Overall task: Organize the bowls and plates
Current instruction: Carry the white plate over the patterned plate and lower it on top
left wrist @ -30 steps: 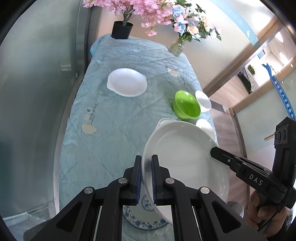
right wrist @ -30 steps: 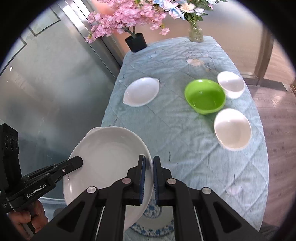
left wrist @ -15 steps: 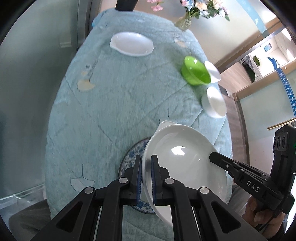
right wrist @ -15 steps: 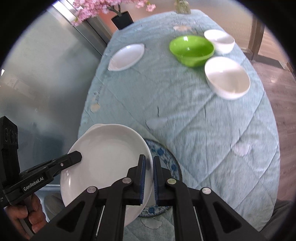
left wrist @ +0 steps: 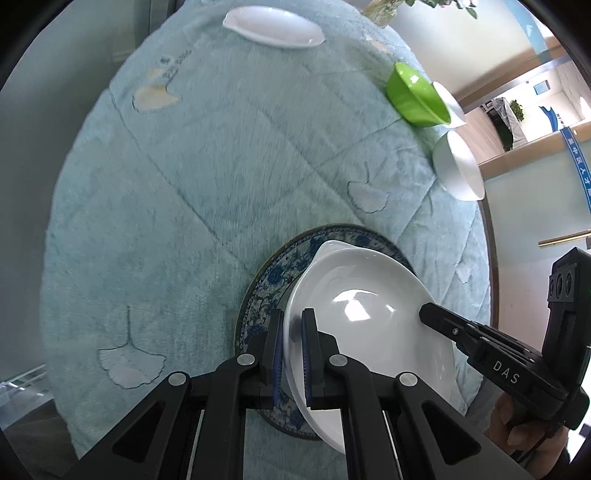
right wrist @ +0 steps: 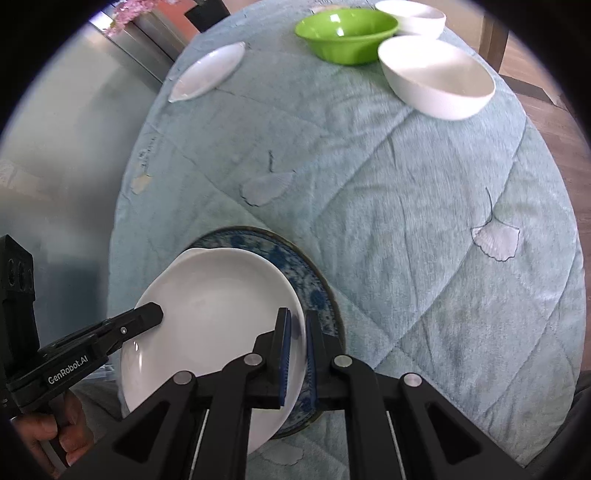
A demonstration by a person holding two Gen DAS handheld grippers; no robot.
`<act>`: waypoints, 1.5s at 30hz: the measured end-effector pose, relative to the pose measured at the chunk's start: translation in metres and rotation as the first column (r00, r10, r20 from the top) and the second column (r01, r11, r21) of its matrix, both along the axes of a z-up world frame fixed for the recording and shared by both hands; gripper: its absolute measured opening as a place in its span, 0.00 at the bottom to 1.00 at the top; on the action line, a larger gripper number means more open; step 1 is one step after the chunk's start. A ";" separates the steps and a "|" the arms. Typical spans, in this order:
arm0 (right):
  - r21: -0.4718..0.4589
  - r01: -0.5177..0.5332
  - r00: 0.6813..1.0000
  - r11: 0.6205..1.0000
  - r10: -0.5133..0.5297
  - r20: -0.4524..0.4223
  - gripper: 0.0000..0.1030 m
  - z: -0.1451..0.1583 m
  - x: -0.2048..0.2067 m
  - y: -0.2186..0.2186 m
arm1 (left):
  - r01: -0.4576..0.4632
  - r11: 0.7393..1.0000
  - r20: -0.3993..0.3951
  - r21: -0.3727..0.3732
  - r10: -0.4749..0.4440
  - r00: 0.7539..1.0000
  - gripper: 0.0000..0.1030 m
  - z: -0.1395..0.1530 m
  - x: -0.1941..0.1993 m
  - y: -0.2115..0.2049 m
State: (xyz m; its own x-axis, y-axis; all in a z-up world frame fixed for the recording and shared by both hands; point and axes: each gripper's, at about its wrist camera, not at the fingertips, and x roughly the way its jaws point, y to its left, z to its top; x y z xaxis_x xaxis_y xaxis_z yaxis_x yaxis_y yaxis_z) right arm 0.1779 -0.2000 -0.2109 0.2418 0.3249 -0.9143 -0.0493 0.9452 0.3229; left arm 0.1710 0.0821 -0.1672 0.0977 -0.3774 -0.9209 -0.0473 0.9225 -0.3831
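White plate (left wrist: 369, 291), rim pinched by left tongs (left wrist: 292, 354), right tongs (right wrist: 298, 354)

White dish (left wrist: 369, 295), blue-patterned plate (left wrist: 266, 291), green bowl (right wrist: 343, 33).

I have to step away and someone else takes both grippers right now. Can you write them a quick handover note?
Left gripper: shut on the left rim of the white dish.
Right gripper: shut on the opposite rim of the same dish.
The dish sits just over the blue patterned plate at the near end of the table; whether it touches yet I cannot tell.
Farther off: a second white dish, a green bowl and two white bowls.
Done: the dish is over the plate.
Left: set it down, release, then sort the other dish and the bowls.
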 end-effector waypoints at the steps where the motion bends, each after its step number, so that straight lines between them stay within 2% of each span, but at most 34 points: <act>1: -0.009 0.000 1.000 1.000 -0.001 -0.002 0.07 -0.003 0.001 0.000 | -0.003 1.000 0.000 0.000 0.003 1.000 0.04 -0.003 0.000 -0.001; 10: -0.035 -0.002 1.000 0.999 0.003 0.022 0.09 -0.010 0.006 0.006 | 0.008 1.000 0.025 0.000 -0.008 1.000 0.05 -0.008 0.004 -0.002; 23: -0.098 -0.047 0.997 0.994 0.052 0.051 0.11 -0.013 0.004 0.015 | 0.027 0.999 0.013 0.026 -0.028 1.000 0.08 -0.012 0.001 -0.005; 30: -0.162 -0.068 0.992 0.984 0.084 0.093 0.10 -0.013 0.000 0.024 | 0.045 0.997 0.008 0.059 -0.045 0.999 0.11 -0.010 0.000 -0.011; 33: -0.194 -0.072 0.989 0.978 0.095 0.110 0.08 -0.015 -0.002 0.026 | 0.056 0.996 0.008 0.072 -0.057 0.998 0.15 -0.008 0.000 -0.013; 45: -0.180 -0.060 0.987 0.982 0.084 0.134 0.08 -0.009 -0.005 0.015 | 0.067 0.995 0.006 0.079 -0.067 0.998 0.15 -0.007 -0.008 -0.014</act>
State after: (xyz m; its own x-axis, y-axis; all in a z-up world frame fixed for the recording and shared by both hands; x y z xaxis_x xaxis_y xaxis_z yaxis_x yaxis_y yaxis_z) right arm 0.1725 -0.1852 -0.2195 0.3533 0.1845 -0.9172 -0.1523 0.9786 0.1382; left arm 0.1632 0.0680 -0.1745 0.0829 -0.3097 -0.9472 0.0188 0.9508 -0.3092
